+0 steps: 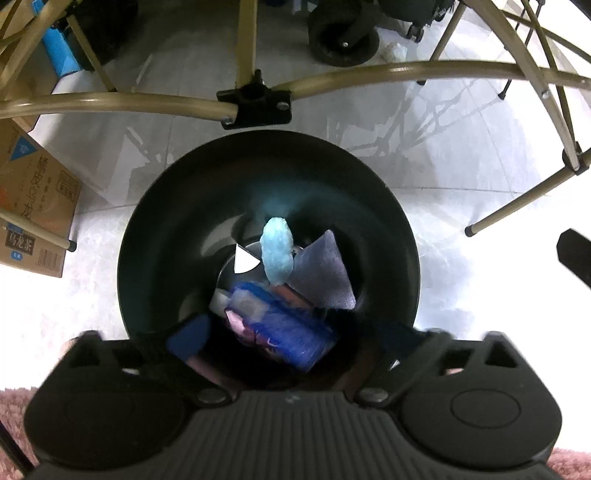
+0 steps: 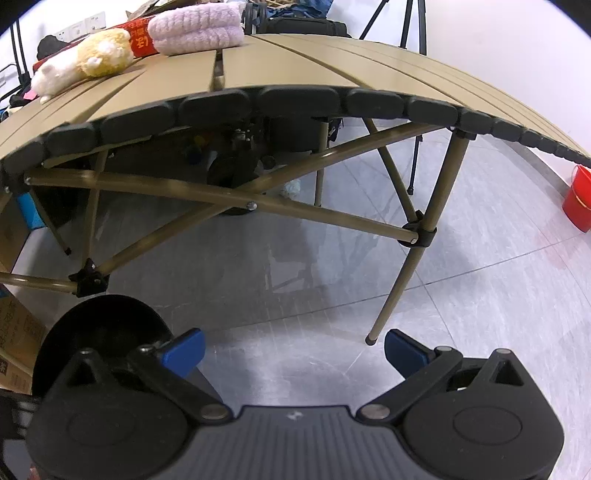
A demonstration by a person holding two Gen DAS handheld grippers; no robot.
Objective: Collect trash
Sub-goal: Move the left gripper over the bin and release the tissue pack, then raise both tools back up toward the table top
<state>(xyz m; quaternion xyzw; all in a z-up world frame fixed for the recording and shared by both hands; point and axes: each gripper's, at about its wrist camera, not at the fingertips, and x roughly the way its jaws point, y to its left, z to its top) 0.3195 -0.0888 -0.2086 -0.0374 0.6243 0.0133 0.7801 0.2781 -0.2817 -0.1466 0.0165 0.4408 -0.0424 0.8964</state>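
Note:
A black round trash bin (image 1: pixel 155 236) stands on the floor below my left gripper (image 1: pixel 291 339), which is open over its mouth with nothing between its blue pads. Inside the bin lie a light blue crumpled wad (image 1: pixel 277 251), a grey-purple cloth piece (image 1: pixel 325 269), a blue packet (image 1: pixel 291 328) and a pink wrapper (image 1: pixel 240 325). In the right wrist view the bin (image 2: pixel 103 325) shows at lower left. My right gripper (image 2: pixel 293 352) is open and empty above the bare floor, right of the bin.
A tan folding table (image 2: pixel 295 62) stands ahead, with a plush toy (image 2: pixel 85 59), a pink towel (image 2: pixel 195 29) and a red box on it. Its legs and crossbars (image 1: pixel 332 77) run just behind the bin. A cardboard box (image 1: pixel 33 206) is left; a red bucket (image 2: pixel 578 199) is far right.

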